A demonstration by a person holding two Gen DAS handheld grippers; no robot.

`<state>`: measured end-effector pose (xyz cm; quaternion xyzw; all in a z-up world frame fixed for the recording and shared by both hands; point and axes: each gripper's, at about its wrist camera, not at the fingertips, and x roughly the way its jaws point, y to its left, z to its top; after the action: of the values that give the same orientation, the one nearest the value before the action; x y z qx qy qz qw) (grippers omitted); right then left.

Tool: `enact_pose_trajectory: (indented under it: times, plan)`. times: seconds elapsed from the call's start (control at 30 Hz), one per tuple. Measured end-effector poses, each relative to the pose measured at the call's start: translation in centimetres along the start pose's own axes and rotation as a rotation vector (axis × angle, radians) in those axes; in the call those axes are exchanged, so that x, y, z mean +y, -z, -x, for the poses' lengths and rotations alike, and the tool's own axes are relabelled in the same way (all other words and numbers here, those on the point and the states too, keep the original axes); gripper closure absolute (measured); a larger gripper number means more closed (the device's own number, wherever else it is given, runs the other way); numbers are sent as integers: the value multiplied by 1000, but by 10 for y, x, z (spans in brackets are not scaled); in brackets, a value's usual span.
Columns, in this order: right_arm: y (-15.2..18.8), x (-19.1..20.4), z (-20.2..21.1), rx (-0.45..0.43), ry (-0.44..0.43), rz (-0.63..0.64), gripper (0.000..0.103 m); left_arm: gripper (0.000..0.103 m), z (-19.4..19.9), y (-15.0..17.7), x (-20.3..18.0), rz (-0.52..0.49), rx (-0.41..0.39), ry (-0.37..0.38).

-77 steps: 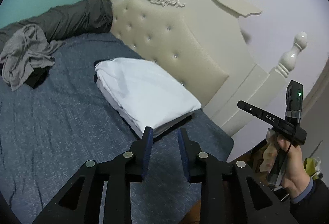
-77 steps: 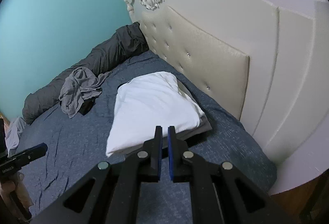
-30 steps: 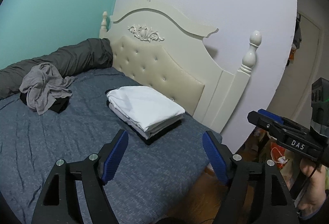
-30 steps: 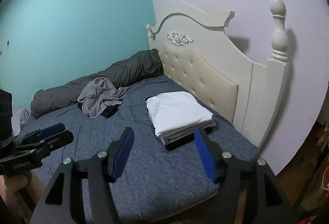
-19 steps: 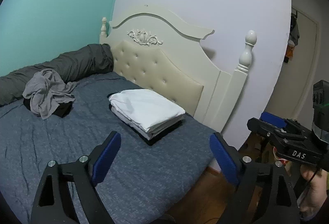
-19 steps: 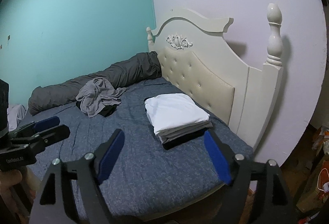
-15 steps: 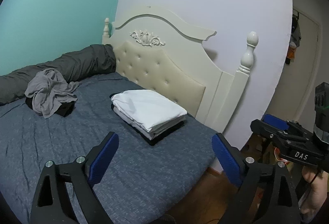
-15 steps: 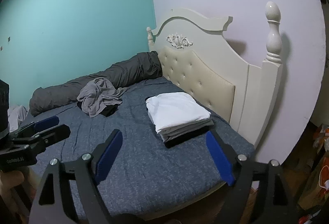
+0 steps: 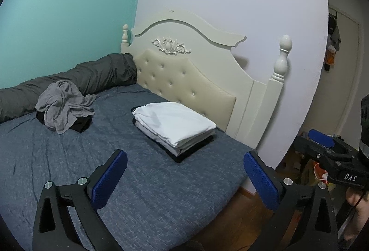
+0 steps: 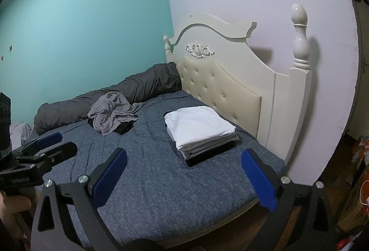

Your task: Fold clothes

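We hold the left gripper (image 9: pixel 184 174) and right gripper (image 10: pixel 184 174) with jaws wide apart, empty. At 12 o'clock, the folded stack (image 9: pixel 174 123) lies squared; at 10 o'clock, the crumpled grey garment (image 9: pixel 63 105) could snag the dark item beneath
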<state>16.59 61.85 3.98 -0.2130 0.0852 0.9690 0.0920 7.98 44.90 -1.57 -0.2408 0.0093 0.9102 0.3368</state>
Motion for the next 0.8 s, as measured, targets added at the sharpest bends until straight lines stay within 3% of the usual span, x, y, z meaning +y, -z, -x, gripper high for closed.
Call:
enact_pose_trajectory:
  times: [0.8]
  plan:
    - [18,6,16,-8,8,-4,1,0,10,17,-1,-9,20,9]
